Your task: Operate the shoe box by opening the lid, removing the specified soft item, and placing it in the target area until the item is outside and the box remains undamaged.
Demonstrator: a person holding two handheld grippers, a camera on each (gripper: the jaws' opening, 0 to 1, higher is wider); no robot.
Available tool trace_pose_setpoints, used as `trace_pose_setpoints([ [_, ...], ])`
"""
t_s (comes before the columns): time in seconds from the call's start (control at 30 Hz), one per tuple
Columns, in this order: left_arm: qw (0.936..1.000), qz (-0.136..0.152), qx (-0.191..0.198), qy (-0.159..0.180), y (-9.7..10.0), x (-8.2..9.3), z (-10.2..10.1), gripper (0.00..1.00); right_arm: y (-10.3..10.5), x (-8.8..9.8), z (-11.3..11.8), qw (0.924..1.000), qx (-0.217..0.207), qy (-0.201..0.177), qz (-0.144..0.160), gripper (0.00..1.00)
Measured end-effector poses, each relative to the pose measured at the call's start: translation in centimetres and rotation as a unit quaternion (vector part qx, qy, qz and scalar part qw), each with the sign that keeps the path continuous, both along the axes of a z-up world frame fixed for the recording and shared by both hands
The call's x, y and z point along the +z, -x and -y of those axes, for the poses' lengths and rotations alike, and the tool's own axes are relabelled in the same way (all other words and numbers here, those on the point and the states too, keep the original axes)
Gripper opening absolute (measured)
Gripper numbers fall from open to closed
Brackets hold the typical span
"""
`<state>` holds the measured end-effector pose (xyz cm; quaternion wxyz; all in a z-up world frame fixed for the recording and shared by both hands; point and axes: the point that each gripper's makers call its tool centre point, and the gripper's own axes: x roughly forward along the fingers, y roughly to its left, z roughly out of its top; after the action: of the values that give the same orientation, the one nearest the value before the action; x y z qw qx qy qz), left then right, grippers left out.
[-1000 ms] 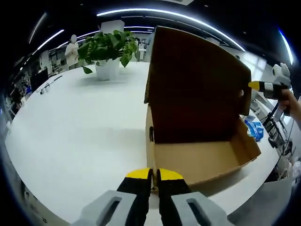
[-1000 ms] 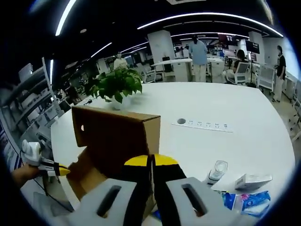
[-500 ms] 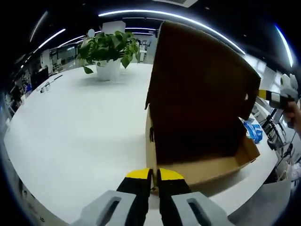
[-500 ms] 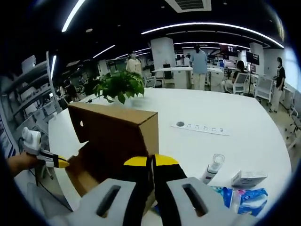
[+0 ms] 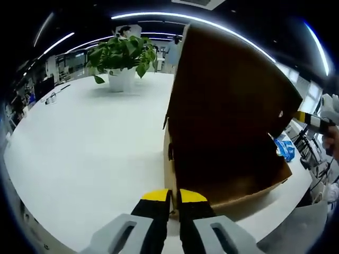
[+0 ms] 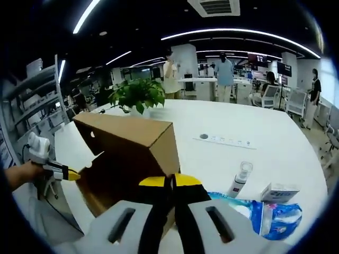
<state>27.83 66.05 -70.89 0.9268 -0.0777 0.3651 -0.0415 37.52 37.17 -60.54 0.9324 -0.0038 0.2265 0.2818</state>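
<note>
A brown cardboard shoe box (image 5: 233,190) stands on the white table (image 5: 90,143). Its lid (image 5: 228,95) is raised and leans over the base, so the inside is dark and its contents are hidden. My left gripper (image 5: 174,197) is at the box's near end wall, jaws together on the wall's edge. It also appears as the left gripper (image 6: 68,174) beside the box (image 6: 114,180). My right gripper (image 6: 170,182) is shut on the side flap of the lid (image 6: 130,137). Its yellow tip, the right gripper (image 5: 302,116), meets the lid's edge.
A potted plant (image 5: 121,63) stands far back on the table. To the right of the box lie a blue packet (image 6: 267,214), a small bottle (image 6: 241,179), a white carton (image 6: 279,191) and a power strip (image 6: 225,141). Several people stand in the background.
The lid has tipped lower over the base, hiding more of the inside. The right gripper has moved with the lid's flap. The left gripper has stayed at the end wall.
</note>
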Motion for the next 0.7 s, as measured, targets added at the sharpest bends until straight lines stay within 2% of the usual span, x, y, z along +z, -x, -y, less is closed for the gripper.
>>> trace_pose_setpoints([
  [0.23,0.9997,0.007,-0.016,-0.017,-0.1,0.1,0.0,0.06,1.5,-0.8,0.0,1.0000,0.009,0.003,0.002,0.03],
  [0.33,0.9993,0.010,-0.025,-0.027,-0.1,0.3,0.0,0.10,1.9,-1.1,0.0,0.9999,0.011,0.004,0.003,0.04],
  [0.7,0.9971,0.057,-0.027,-0.041,-0.7,3.7,-1.8,0.19,3.4,-2.4,0.1,0.9995,0.026,0.016,0.013,0.07],
])
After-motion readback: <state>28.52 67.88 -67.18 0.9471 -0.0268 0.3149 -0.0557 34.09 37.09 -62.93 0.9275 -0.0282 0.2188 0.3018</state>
